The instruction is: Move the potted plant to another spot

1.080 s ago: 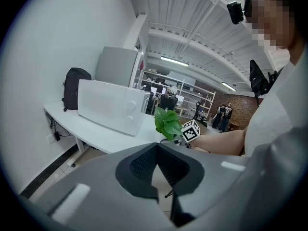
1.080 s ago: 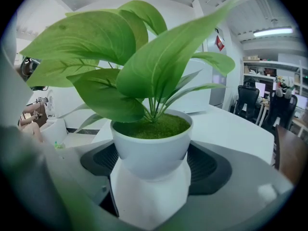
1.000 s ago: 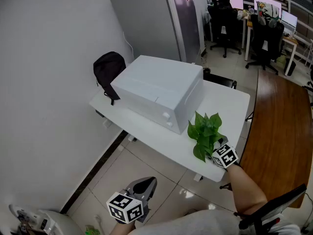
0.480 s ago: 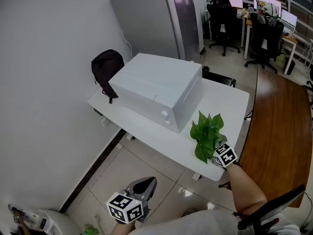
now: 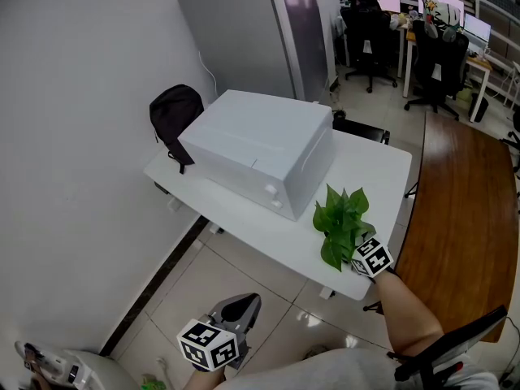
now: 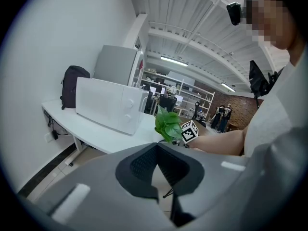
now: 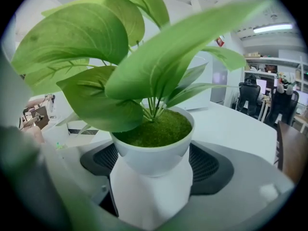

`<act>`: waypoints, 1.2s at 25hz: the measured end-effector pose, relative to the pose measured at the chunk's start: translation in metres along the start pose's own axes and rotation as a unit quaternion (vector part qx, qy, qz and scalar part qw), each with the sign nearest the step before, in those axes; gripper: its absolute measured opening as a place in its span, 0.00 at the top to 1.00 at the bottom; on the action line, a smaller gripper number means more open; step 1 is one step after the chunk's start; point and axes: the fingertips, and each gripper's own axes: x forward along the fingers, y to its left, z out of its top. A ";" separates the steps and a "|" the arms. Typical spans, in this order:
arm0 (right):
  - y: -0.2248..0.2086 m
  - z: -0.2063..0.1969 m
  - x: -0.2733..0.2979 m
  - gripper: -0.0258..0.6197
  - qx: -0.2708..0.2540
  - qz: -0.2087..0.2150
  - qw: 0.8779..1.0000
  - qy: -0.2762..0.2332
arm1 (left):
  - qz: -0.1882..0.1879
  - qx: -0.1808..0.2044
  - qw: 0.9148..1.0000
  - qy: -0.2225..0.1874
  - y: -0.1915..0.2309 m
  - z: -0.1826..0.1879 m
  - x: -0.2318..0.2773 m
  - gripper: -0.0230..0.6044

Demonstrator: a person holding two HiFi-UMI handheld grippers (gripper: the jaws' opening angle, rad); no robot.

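As right gripper clamps, plant's upright.

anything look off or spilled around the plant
Nothing stands out. The plant is held upright by the right gripper, with no soil spilled on the table. The microwave looks intact.

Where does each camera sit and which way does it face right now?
Head view: on the person's head, looking steeply down at the table, microwave and plant; left tongs, right tongs and right forearm show.
Left gripper view: on the left tongs, low beside the table, facing across it toward the plant; its shut jaws and the person's torso show.
Right gripper view: on the right tongs, facing the pot its jaws clamp.
Shared: all three show the plant.
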 end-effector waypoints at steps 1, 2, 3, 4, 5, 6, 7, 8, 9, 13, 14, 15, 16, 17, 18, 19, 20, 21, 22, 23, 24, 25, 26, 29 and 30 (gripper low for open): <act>-0.001 0.000 0.001 0.26 0.002 0.000 1.000 -0.001 | -0.001 0.001 1.000 0.000 0.001 0.000 0.001 0.97; -0.002 -0.001 0.000 0.26 0.003 -0.001 1.000 -0.002 | -0.003 0.001 1.000 0.001 0.001 0.001 0.002 0.97; -0.003 -0.002 -0.002 0.25 0.004 -0.004 1.000 -0.003 | -0.005 0.001 1.000 0.001 -0.001 0.001 0.002 0.97; -0.005 -0.003 -0.005 0.25 0.004 -0.007 1.000 -0.004 | -0.007 0.002 1.000 0.001 -0.003 0.002 0.002 0.97; -0.007 -0.003 -0.009 0.25 0.004 -0.010 1.000 -0.006 | -0.011 0.002 1.000 0.002 -0.004 0.002 0.003 0.97; -0.007 -0.004 -0.013 0.25 0.005 -0.014 1.000 -0.007 | -0.015 0.003 1.000 0.002 -0.006 0.003 0.004 0.97; -0.008 -0.005 -0.018 0.25 0.006 -0.017 1.000 -0.007 | -0.019 0.004 1.000 0.002 -0.007 0.003 0.006 0.97; -0.008 -0.005 -0.023 0.25 0.006 -0.021 1.000 -0.008 | -0.024 0.006 1.000 0.002 -0.009 0.004 0.007 0.97; -0.007 -0.005 -0.030 0.25 0.006 -0.025 1.000 -0.009 | -0.029 0.008 1.000 0.001 -0.011 0.005 0.009 0.97; -0.001 -0.007 -0.061 0.28 0.004 -0.045 0.999 -0.012 | -0.053 0.017 0.998 0.001 -0.019 0.010 0.015 0.97; 0.001 -0.007 -0.071 0.29 0.004 -0.051 0.999 -0.014 | -0.061 0.020 0.998 0.001 -0.022 0.011 0.018 0.97; 0.002 -0.005 -0.082 0.31 0.005 -0.059 0.998 -0.018 | -0.070 0.024 0.997 0.000 -0.025 0.012 0.020 0.97; 0.004 -0.002 -0.094 0.34 0.006 -0.067 0.997 -0.023 | -0.079 0.027 0.997 0.000 -0.028 0.014 0.023 0.97; 0.005 0.002 -0.106 0.36 0.006 -0.077 0.997 -0.028 | -0.090 0.030 0.996 -0.001 -0.031 0.015 0.025 0.97; 0.008 0.006 -0.119 0.38 0.005 -0.088 0.995 -0.034 | -0.101 0.034 0.994 -0.002 -0.034 0.017 0.028 0.97; 0.011 0.010 -0.133 0.44 0.004 -0.101 0.994 -0.041 | -0.112 0.038 0.993 -0.003 -0.037 0.019 0.030 0.97; 0.016 0.015 -0.147 0.54 0.004 -0.113 0.992 -0.047 | -0.124 0.042 0.991 -0.003 -0.040 0.020 0.032 0.97; 0.021 0.019 -0.162 0.62 0.004 -0.125 0.991 -0.054 | -0.136 0.046 0.990 -0.003 -0.044 0.021 0.034 0.97; 0.027 0.023 -0.176 0.69 0.005 -0.136 0.989 -0.062 | -0.147 0.050 0.988 -0.003 -0.047 0.021 0.036 0.97; 0.034 0.027 -0.190 0.73 0.006 -0.144 0.987 -0.069 | -0.158 0.053 0.986 -0.002 -0.051 0.021 0.038 0.97; 0.042 0.030 -0.203 0.75 0.009 -0.150 0.986 -0.075 | -0.169 0.056 0.984 0.000 -0.055 0.020 0.040 0.97; 0.050 0.034 -0.215 0.75 0.014 -0.155 0.984 -0.082 | -0.181 0.060 0.982 0.003 -0.060 0.019 0.041 0.97; 0.059 0.037 -0.226 0.77 0.021 -0.158 0.983 -0.091 | -0.192 0.063 0.979 0.006 -0.064 0.018 0.042 0.97; 0.083 0.047 -0.253 0.86 0.041 -0.165 0.979 -0.116 | -0.223 0.073 0.972 0.012 -0.079 0.016 0.044 0.97; 0.091 0.048 -0.260 0.89 0.042 -0.168 0.978 -0.119 | -0.233 0.075 0.970 0.013 -0.085 0.015 0.044 0.97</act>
